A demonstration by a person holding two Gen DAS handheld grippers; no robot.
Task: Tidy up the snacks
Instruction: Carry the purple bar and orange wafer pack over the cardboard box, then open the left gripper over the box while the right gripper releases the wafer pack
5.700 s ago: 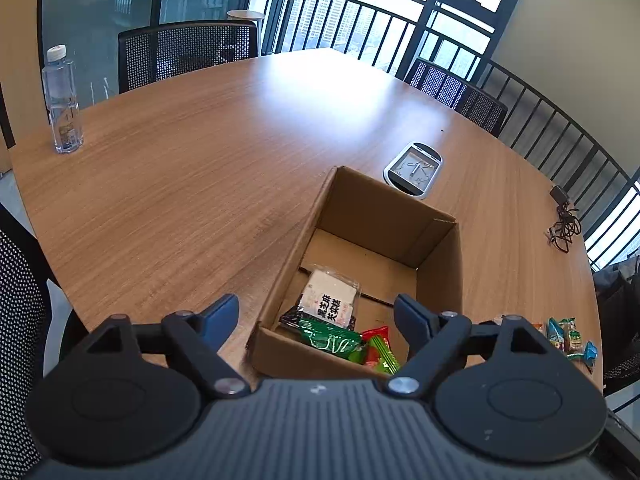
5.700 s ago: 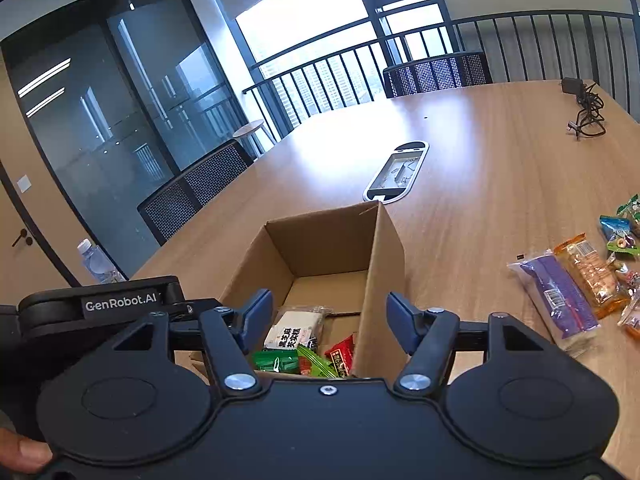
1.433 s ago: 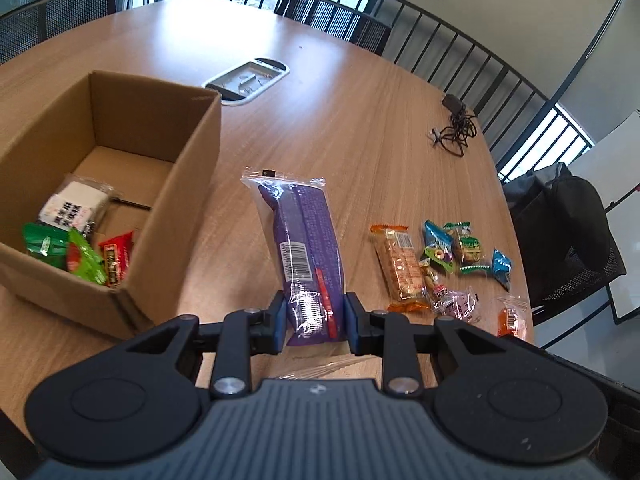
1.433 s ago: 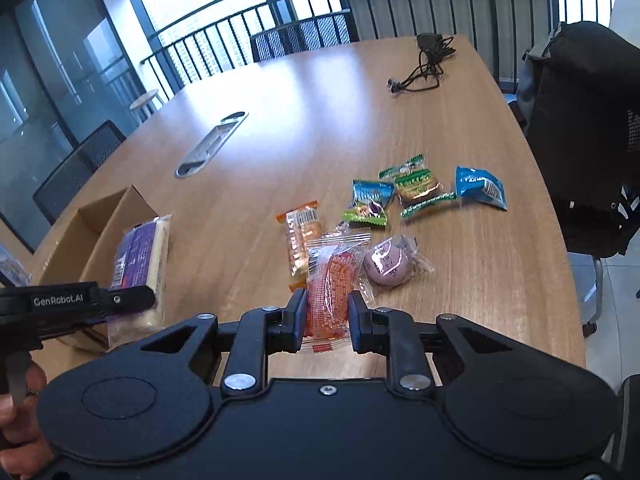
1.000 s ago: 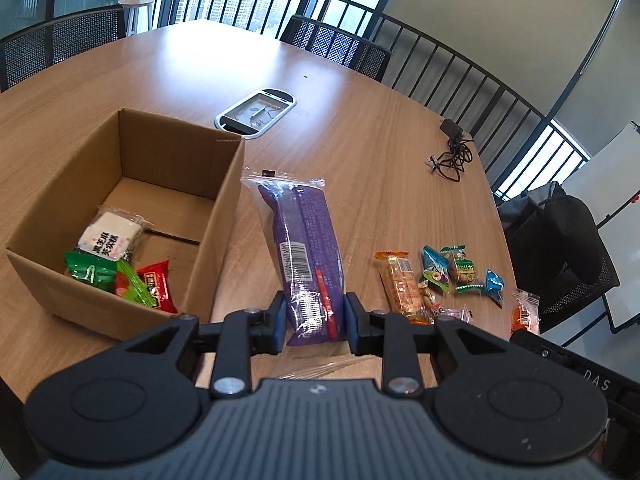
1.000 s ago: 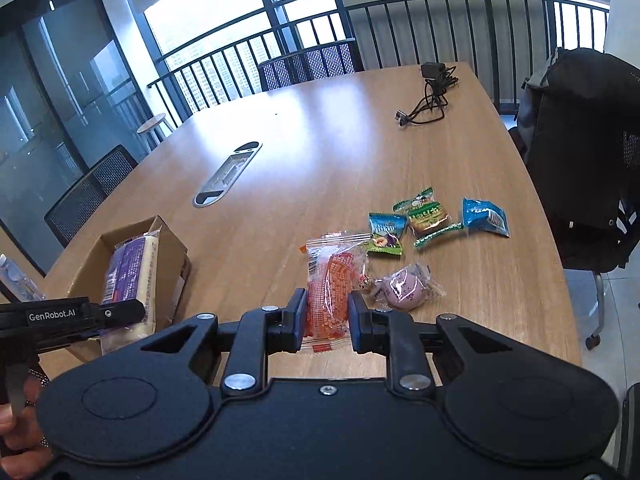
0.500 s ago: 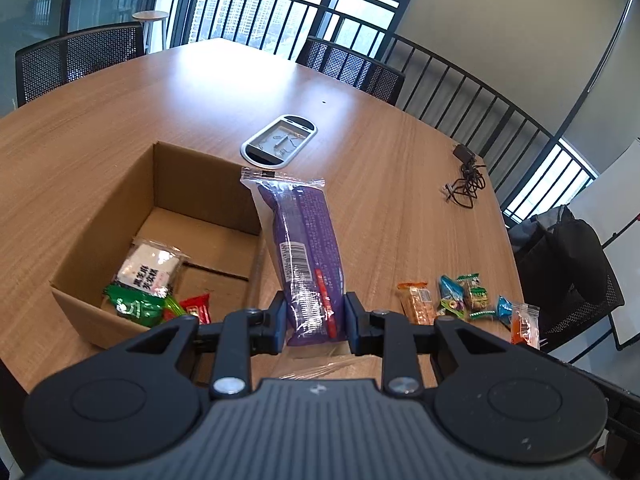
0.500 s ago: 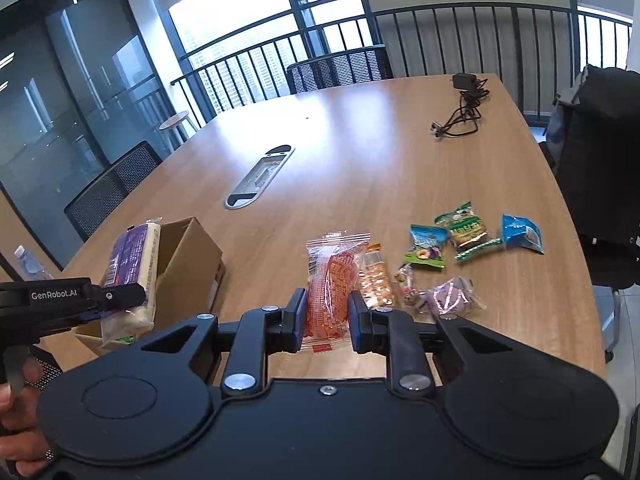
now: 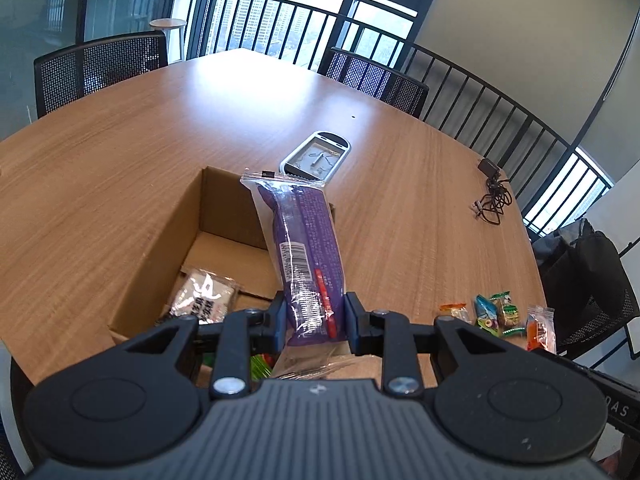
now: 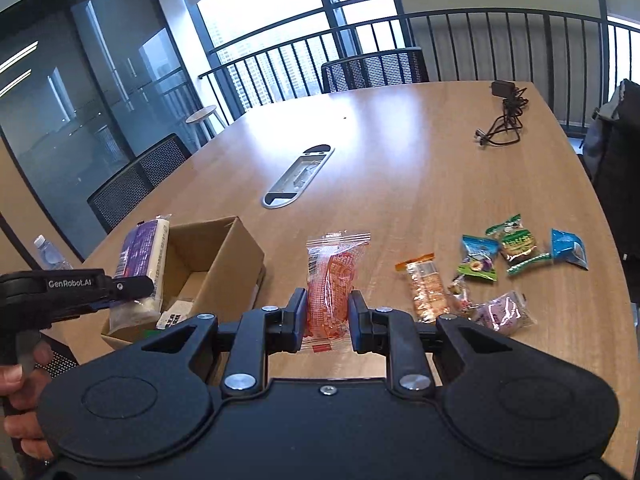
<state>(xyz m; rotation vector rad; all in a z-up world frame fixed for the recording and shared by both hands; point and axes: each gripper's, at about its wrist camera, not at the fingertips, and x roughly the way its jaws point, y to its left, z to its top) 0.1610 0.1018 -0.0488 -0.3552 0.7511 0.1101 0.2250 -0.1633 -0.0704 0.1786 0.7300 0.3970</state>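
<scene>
My left gripper [image 9: 314,318] is shut on a long purple snack packet [image 9: 302,248] and holds it over the open cardboard box [image 9: 160,248]. The box holds a white packet [image 9: 204,294] and green and red packets, partly hidden by my fingers. My right gripper [image 10: 328,314] is shut on a clear packet of orange snacks [image 10: 332,284], held above the table to the right of the box [image 10: 224,256]. The left gripper [image 10: 132,284] with the purple packet [image 10: 142,256] shows in the right wrist view over the box.
Several loose snack packets [image 10: 500,264] lie on the wooden table [image 10: 400,152] to the right, also in the left wrist view [image 9: 496,312]. A grey cable hatch [image 9: 316,158], a charger cable [image 10: 500,120], a water bottle [image 10: 48,254], chairs and a black bag [image 9: 592,280] surround the table.
Both grippers closed on packets and lifted them. The left gripper has carried the purple packet leftwards over the box; the right gripper has risen and drawn back with the orange packet.
</scene>
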